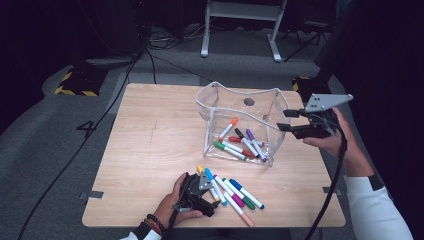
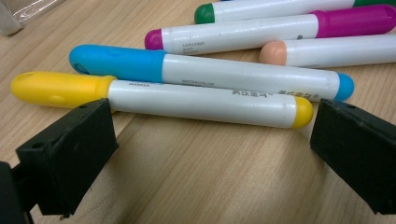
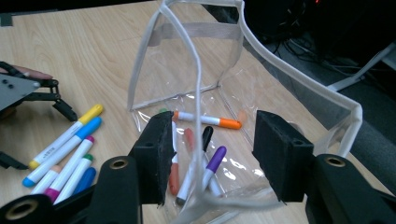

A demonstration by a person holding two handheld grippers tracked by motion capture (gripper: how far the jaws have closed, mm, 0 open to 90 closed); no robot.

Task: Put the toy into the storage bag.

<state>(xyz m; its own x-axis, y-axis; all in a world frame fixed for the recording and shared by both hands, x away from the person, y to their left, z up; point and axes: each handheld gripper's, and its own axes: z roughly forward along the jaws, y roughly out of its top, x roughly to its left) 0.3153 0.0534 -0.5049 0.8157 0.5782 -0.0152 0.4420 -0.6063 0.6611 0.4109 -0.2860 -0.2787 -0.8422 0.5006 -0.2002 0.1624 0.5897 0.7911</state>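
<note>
A clear plastic pouch [image 1: 260, 100] stands open on the wooden table [image 1: 150, 145] and holds several markers [image 1: 240, 142], among them orange, purple, black, green and red ones. My right gripper [image 1: 283, 120] hovers at the pouch's right rim, open. In the right gripper view its jaws [image 3: 210, 149] straddle the pouch's white rim [image 3: 196, 93] without pressing on it. Several loose markers [image 1: 235, 195] lie near the front edge. My left gripper [image 1: 206, 176] rests low beside them, open. In the left gripper view the yellow marker [image 2: 187, 100] lies just past its wide-set jaws [image 2: 210, 140], and a blue marker [image 2: 210, 72] lies behind it.
The table's front edge runs close below the loose markers. Black cables [image 1: 100, 125] trail over the grey floor to the left, and a white stand [image 1: 240, 20] is behind the table. The left gripper [image 3: 28, 93] shows at the left of the right gripper view.
</note>
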